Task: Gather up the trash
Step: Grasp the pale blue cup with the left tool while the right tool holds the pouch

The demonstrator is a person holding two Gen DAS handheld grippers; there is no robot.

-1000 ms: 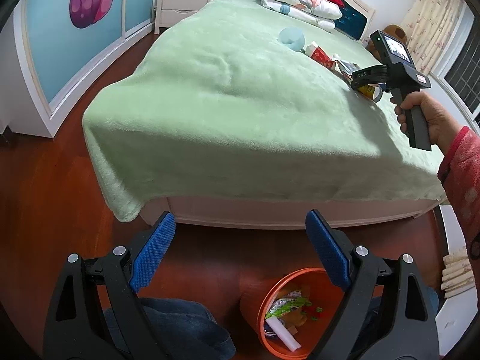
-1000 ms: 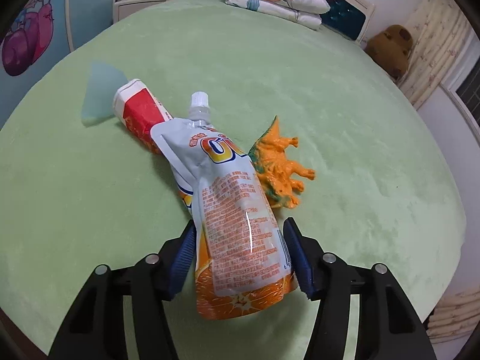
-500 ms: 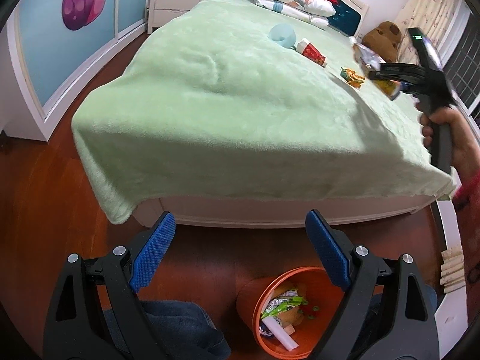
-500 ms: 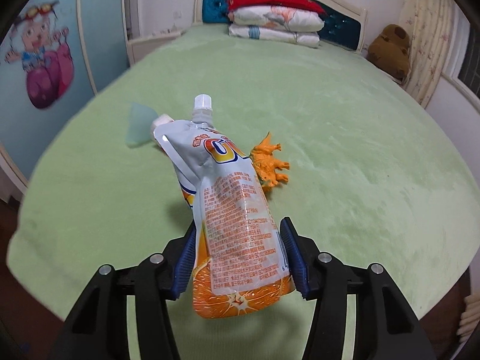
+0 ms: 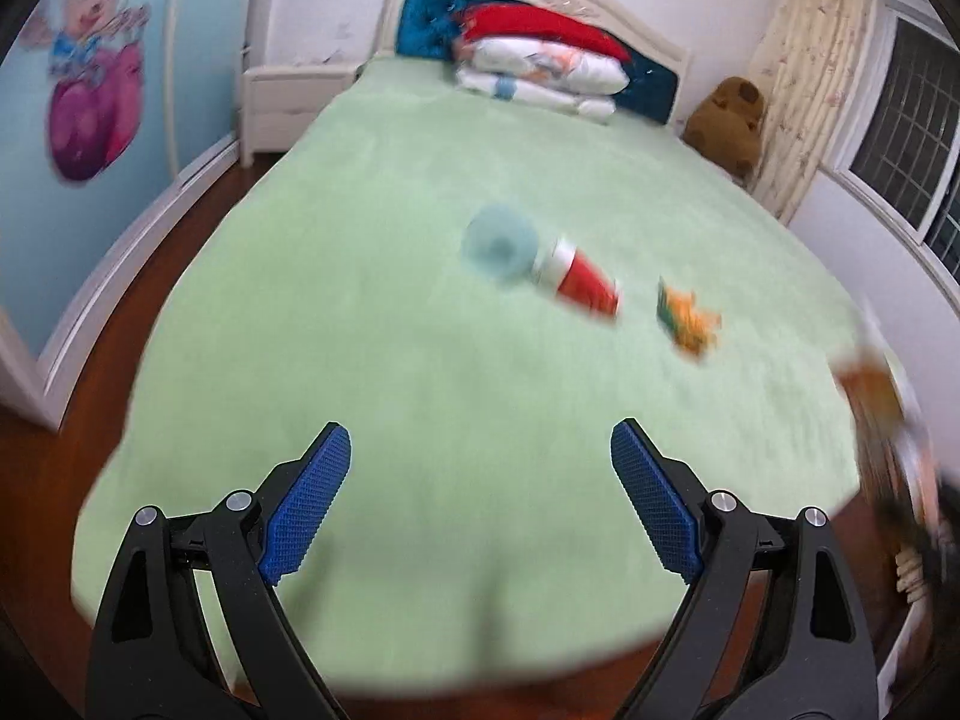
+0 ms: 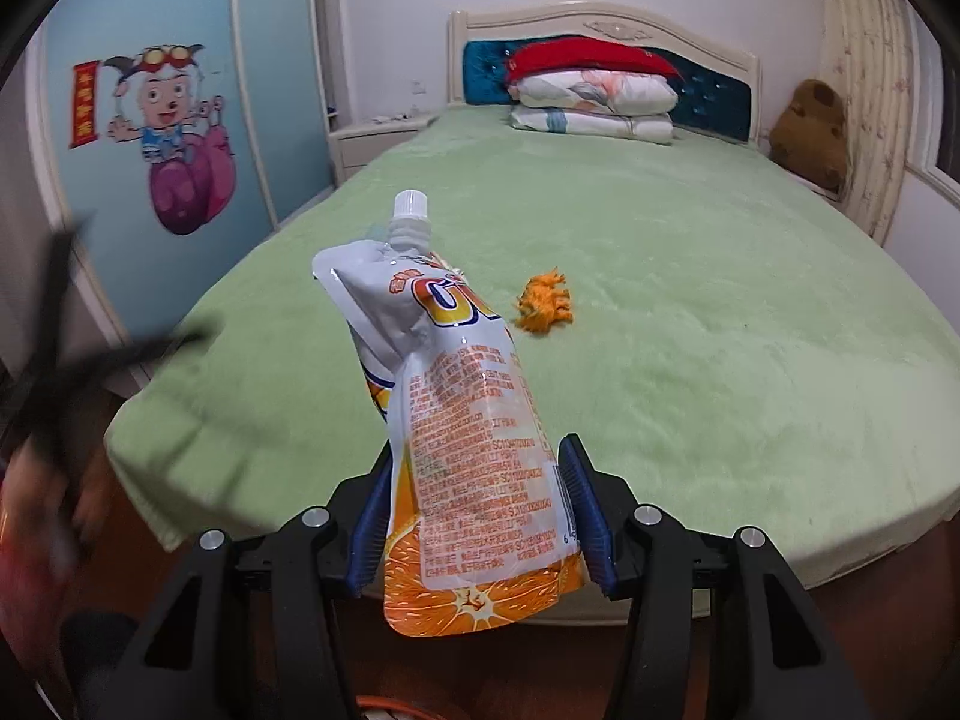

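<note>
Your right tool (image 6: 477, 516) is clamped on a juice pouch (image 6: 462, 432). The two blue pads press the lower part of the pouch from both sides, and the pouch stands almost upright between them, a little tilted, with its white cap (image 6: 410, 206) at the top and the orange picture at the bottom. The pouch is lifted off the bed (image 6: 720, 312); it touches nothing except the pads. Behind it on the green blanket lies an orange toy (image 6: 545, 307), well apart from the pouch.

Your left tool (image 5: 480, 504) has its jaws wide apart and nothing is between them. It hangs over the foot end of the bed (image 5: 360, 312). This view is blurred, so small details are not sure. Farther up the blanket you see a pale blue round object (image 5: 499, 245), and just beside it, perhaps touching, a red and white packet (image 5: 579, 283) that lies on its side. The orange toy (image 5: 689, 324) is to the right of the packet, near but apart from it. At the right edge of this view there is a blurred orange and dark shape (image 5: 876, 396); I cannot tell what it is.

At the head of the bed, folded quilts (image 6: 591, 99) are stacked against the headboard, with a red one on top. A brown plush toy (image 6: 810, 132) sits beside the bed on the right side. A wardrobe door (image 6: 162, 144) with a cartoon picture stands on the left side.
</note>
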